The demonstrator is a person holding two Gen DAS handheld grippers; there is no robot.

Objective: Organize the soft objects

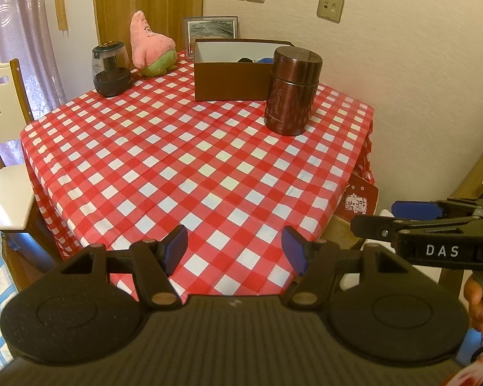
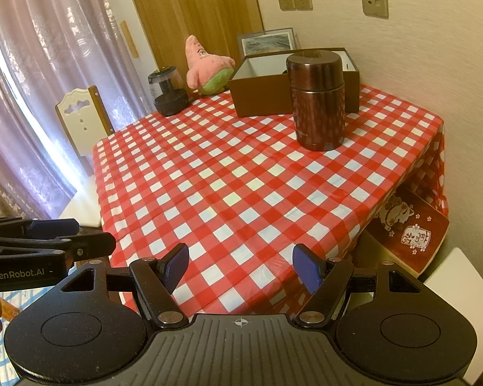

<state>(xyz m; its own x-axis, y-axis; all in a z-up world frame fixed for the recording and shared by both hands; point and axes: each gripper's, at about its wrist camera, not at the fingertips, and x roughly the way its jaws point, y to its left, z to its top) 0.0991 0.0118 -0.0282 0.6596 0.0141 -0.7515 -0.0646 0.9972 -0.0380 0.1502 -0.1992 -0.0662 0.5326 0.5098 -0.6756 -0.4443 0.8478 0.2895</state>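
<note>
Both grippers wait at the near edge of the desk (image 1: 190,148), fingers spread apart and holding nothing: the left gripper (image 1: 234,251) and the right gripper (image 2: 240,268). The pink plush (image 1: 149,46) sits upright at the far end, just left of the box (image 1: 228,80). I think the left gripper is nearer.
</note>
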